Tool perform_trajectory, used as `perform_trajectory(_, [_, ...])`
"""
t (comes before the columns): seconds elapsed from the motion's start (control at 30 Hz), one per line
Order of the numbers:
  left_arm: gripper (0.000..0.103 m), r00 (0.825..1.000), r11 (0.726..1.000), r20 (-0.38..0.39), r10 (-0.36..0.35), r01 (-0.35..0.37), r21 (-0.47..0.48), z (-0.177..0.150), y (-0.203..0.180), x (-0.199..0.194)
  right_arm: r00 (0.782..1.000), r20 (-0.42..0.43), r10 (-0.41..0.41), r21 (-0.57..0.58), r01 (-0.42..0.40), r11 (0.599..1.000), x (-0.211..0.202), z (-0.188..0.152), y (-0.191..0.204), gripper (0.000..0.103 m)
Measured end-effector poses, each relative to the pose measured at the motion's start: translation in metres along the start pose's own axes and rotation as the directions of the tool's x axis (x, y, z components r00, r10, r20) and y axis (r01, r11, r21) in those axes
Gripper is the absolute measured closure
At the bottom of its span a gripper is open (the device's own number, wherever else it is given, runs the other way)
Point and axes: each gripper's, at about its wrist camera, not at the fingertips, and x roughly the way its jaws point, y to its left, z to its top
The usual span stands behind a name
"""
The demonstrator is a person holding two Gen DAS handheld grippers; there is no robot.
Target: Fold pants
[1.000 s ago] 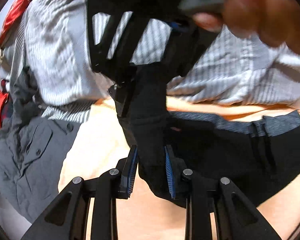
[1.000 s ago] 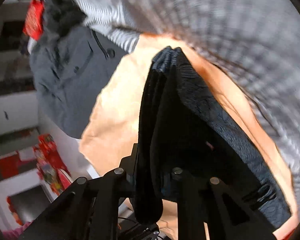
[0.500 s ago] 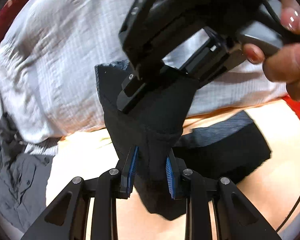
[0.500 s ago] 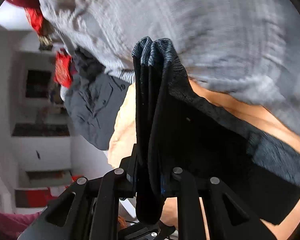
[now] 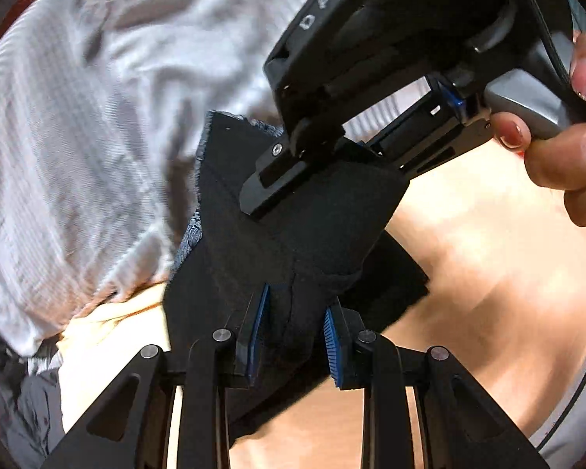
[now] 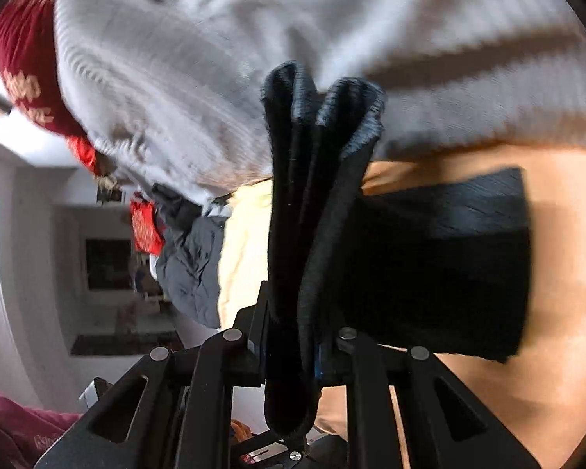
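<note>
Pants (image 5: pixel 304 234) pinched both grippers; hand (image 5: pixel 566 144) apparently only left view.

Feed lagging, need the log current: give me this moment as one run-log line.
step: fold pants | left tongs: shut on black pants | right tongs: shut on black pants | pants: lifted, rest trailing on tan surface

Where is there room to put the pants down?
The bare tan surface right of the black pants is free, and the pale patch between them and the grey garment. The far edge is crowded by the person's striped shirt.
</note>
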Motion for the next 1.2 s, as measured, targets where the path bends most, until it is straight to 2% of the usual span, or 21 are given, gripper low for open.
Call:
perform_trajectory(0.17, [0.075, 0.997, 0.999, -0.079, -0.001, 0.005, 0.043, -0.001, -0.031, 0.035, 0.999, 0.037, 0.027, 0.1, -0.03, 0.995, -0.005, -0.012, -0.065, 0.086])
perform_trajectory(0.3, [0.075, 0.991, 0.997, -0.133, 0.003, 0.006, 0.074, -0.007, -0.048, 0.059, 0.998, 0.045, 0.047, 0.159, -0.054, 0.986, 0.008, -0.016, -0.101, 0.086])
perform_trajectory(0.43, [0.074, 0.985, 0.993, -0.167, 0.036, -0.016, 0.117, -0.011, -0.062, 0.073, 0.997, 0.049, 0.053, 0.227, -0.062, 0.972, 0.014, -0.023, -0.142, 0.086])
perform_trajectory(0.5, [0.065, 0.984, 0.991, -0.172, 0.046, -0.023, 0.133, -0.013, -0.067, 0.074, 0.997, 0.051, 0.053, 0.243, -0.064, 0.968, 0.016, -0.029, -0.15, 0.086])
perform_trajectory(0.6, [0.048, 0.985, 0.995, -0.175, 0.001, 0.017, 0.097, -0.014, -0.063, 0.065, 0.997, 0.058, 0.052, 0.245, -0.065, 0.967, 0.016, -0.033, -0.153, 0.085])
perform_trajectory(0.7, [0.048, 0.984, 0.997, -0.176, -0.014, 0.028, 0.077, -0.015, -0.058, 0.052, 0.998, 0.055, 0.007, 0.23, -0.02, 0.973, 0.017, -0.035, -0.141, 0.08])
perform_trajectory(0.8, [0.048, 0.983, 0.999, -0.183, -0.036, 0.038, 0.006, -0.016, -0.034, 0.042, 0.997, 0.043, -0.06, 0.21, 0.05, 0.976, 0.015, -0.037, -0.13, 0.075])
perform_trajectory(0.87, [0.048, 0.977, 0.995, -0.206, -0.057, 0.039, -0.088, -0.016, -0.009, 0.041, 0.995, 0.032, -0.098, 0.207, 0.089, 0.974, 0.004, -0.042, -0.132, 0.069])
perform_trajectory(0.97, [0.048, 0.957, 0.971, -0.273, -0.099, 0.032, -0.238, -0.023, 0.033, 0.054, 0.986, 0.024, -0.165, 0.217, 0.156, 0.964, -0.008, -0.049, -0.131, 0.067])
perform_trajectory(1.03, [0.048, 0.947, 0.947, -0.303, -0.104, 0.001, -0.32, -0.029, 0.058, 0.059, 0.971, 0.023, -0.239, 0.223, 0.228, 0.948, -0.019, -0.056, -0.127, 0.066])
perform_trajectory(1.2, [0.048, 0.943, 0.917, -0.319, -0.097, -0.04, -0.396, -0.036, 0.089, 0.061, 0.932, 0.025, -0.361, 0.278, 0.34, 0.898, -0.042, -0.081, -0.127, 0.065])
